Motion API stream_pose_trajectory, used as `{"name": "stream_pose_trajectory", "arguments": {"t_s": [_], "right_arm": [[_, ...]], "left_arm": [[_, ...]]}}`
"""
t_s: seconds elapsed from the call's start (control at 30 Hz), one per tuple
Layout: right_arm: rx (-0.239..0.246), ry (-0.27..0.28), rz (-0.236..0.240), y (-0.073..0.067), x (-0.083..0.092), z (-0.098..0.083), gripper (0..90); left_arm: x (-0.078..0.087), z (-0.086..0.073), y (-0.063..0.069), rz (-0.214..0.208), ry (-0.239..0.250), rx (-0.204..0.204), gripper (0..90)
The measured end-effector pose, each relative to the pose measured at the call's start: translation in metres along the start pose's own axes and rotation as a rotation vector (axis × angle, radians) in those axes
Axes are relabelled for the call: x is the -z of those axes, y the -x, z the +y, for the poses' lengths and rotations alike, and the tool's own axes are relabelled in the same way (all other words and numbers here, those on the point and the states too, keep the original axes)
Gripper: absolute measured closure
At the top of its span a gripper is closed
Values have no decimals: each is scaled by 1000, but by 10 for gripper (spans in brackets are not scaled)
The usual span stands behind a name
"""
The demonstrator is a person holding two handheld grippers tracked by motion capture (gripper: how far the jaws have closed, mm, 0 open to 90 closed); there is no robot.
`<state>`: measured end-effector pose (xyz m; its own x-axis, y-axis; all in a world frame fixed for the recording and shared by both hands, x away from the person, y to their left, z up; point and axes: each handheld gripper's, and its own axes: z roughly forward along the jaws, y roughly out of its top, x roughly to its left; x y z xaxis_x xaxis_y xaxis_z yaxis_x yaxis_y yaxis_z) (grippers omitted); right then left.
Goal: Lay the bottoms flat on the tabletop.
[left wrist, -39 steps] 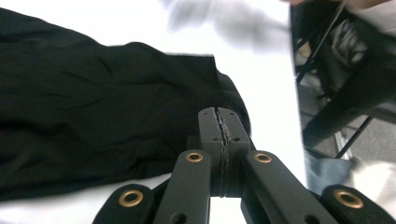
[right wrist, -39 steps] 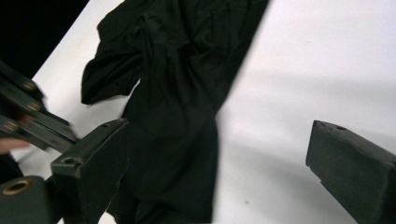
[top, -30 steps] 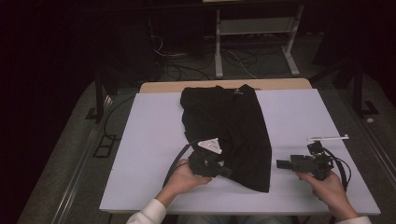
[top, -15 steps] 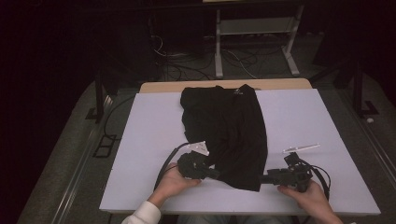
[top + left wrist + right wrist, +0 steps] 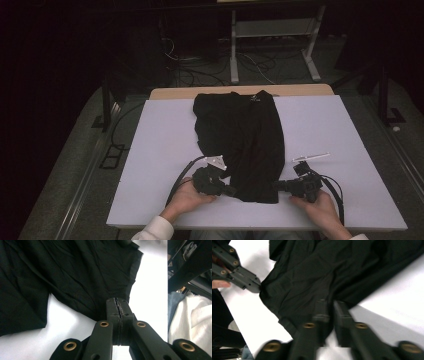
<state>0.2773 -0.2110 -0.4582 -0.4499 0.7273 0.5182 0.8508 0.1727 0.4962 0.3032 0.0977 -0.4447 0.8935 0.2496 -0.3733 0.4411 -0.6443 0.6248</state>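
A: What lies on the white rectangular counter [image 5: 150, 150]?

B: A black cotton T-shirt [image 5: 240, 140], folded lengthwise, running from twelve o'clock down to six, its hem nearest the person.

A: Which step is this?

B: Taking the hem corners, I judge. The left gripper [image 5: 231, 191] sits at seven o'clock, pressed together on the hem corner [image 5: 100, 315]. The right gripper [image 5: 276, 186], at five o'clock, has just been closing, with the hem edge between its jaws.

A: And next?

B: Probably lifting both corners evenly toward the collar. Both hands lie low, pointing inward at each other.
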Motion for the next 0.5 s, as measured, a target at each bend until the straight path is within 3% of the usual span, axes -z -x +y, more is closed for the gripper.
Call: {"name": "stream_pose_trajectory", "arguments": {"t_s": [0.13,0.3,0.5], "right_arm": [[-3,-25,13,6,11,1,873],[-29,2,48,20,40,3,875],[7,-18,52,31,64,3,875]], "left_arm": [[0,4,5,-13,18,-22,888],[-11,23,17,-50,28,-71,889],[-26,42,37,-92,-8,-143,889]]}}
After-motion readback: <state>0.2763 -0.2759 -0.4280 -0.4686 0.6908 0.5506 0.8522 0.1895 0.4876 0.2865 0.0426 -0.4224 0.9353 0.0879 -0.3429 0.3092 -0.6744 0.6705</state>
